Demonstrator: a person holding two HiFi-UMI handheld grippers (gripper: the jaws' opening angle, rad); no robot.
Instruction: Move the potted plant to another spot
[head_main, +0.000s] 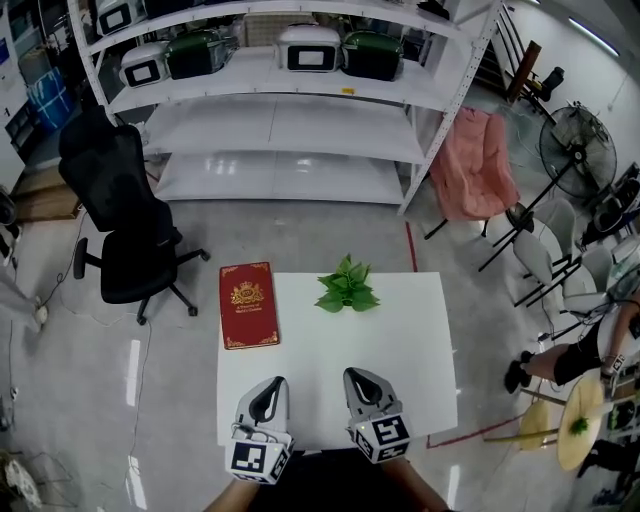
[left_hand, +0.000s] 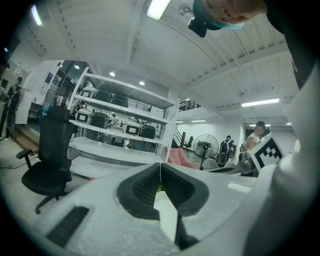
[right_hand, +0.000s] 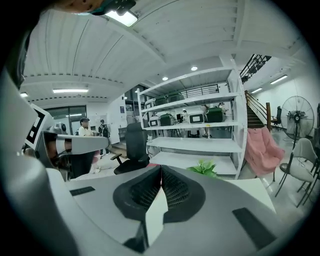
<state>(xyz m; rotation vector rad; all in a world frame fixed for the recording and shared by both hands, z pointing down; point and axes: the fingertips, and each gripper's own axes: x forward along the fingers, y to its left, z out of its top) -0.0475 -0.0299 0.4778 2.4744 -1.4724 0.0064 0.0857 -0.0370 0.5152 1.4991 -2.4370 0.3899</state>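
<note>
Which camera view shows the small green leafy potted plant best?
The head view: the small green leafy potted plant shows unblocked from above, at the white table's far edge. The right gripper view shows only its leaves, small and distant. The left gripper view shows almost nothing of it.

Matt white table (head_main: 400, 350), glossy red book (head_main: 247, 304) w/ gold emblem.

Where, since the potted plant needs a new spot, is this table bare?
The white square table is bare along its right side, right of the small green leafy potted plant, and across the middle, ahead of the left hand-held gripper and right hand-held gripper. The red gold-crested book crowds the left edge.
</note>
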